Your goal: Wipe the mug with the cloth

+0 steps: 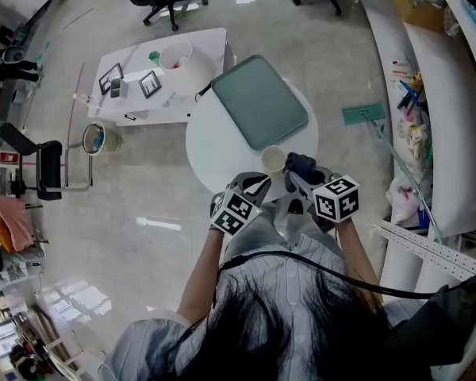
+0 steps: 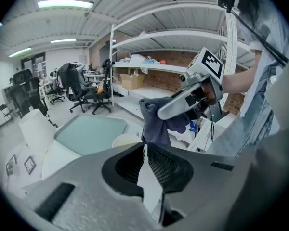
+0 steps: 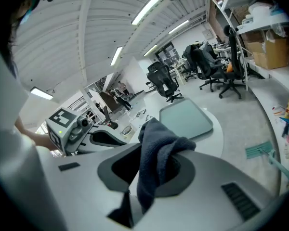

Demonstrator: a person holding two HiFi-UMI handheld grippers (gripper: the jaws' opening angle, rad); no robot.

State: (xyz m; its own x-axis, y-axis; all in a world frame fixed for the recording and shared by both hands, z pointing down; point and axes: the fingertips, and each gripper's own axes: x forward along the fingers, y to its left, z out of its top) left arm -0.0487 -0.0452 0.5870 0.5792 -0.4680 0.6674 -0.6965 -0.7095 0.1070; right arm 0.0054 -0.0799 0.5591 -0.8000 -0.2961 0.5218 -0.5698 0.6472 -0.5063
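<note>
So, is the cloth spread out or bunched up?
Bunched up: the cloth hangs crumpled in a lump, pinched in the right claw, nowhere laid flat.

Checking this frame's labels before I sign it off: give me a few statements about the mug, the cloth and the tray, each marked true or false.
1. The right gripper is clamped on the dark cloth. True.
2. The mug stands on the green tray. False: it is off the tray, beside its near corner.
3. The tray has nothing on it. True.
4. The cloth is stuffed inside the mug. False: it hangs from the right gripper's jaws, beside the mug.
</note>
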